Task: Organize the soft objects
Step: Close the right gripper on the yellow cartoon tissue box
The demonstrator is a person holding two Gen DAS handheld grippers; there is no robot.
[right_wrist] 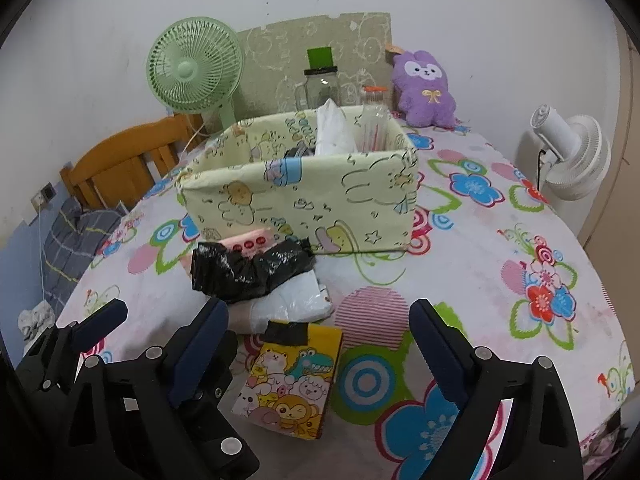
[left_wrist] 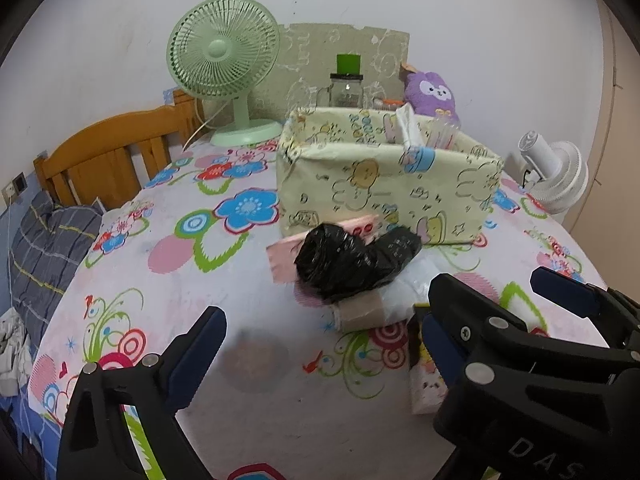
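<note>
- Two sets of tongs were hovering low over the flower-print worktop (right_wrist: 500, 216), both spread wide with nothing between the fingers: left tongs (left_wrist: 320, 340) and right tongs (right_wrist: 320, 330).
- Yellow cartoon-print tissue pack (right_wrist: 290, 384) lay flat right between the right tongs' fingers, not touched.
- Just behind it sat a white plastic packet (right_wrist: 288, 304), with a crumpled black plastic bag (right_wrist: 248, 270) piled on top and a pink pack (right_wrist: 250, 245) poking out behind that.
- Pale yellow fabric storage bin (right_wrist: 304, 200) stood upright just past that pile, already with a white tissue pack (right_wrist: 334, 130) and some clear packets standing inside.
- Further back, by the wall: green desk fan (right_wrist: 194, 66), glass jar (right_wrist: 322, 86), purple plush toy (right_wrist: 424, 88). White fan (right_wrist: 572, 156) was off the right edge.
</note>
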